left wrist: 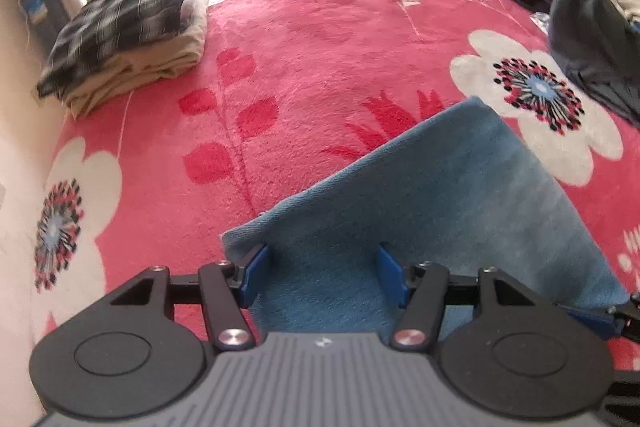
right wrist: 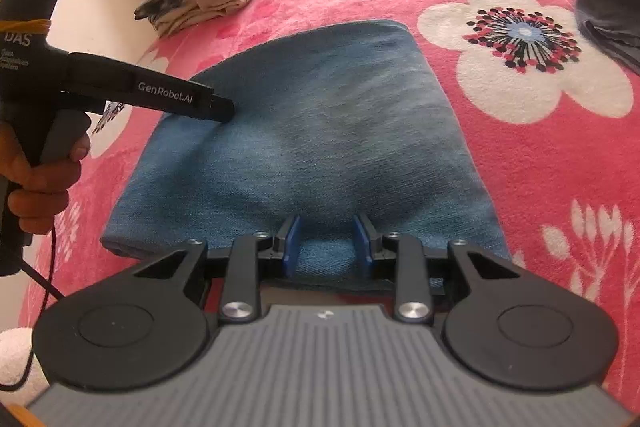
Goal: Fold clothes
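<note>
We see folded jeans (right wrist: 304, 131) on the bed (right wrist: 520, 163). Our left hand-held gripper (left wrist: 322, 277) spreads wide over the jeans; our right hand-held gripper (right wrist: 326, 247) stands narrower at their near edge, gripping nothing.

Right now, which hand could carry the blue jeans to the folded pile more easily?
Probably the left gripper: it sits at the folded jeans' left edge, the side where the pile lies. Both grippers' jaws are open around denim.
</note>
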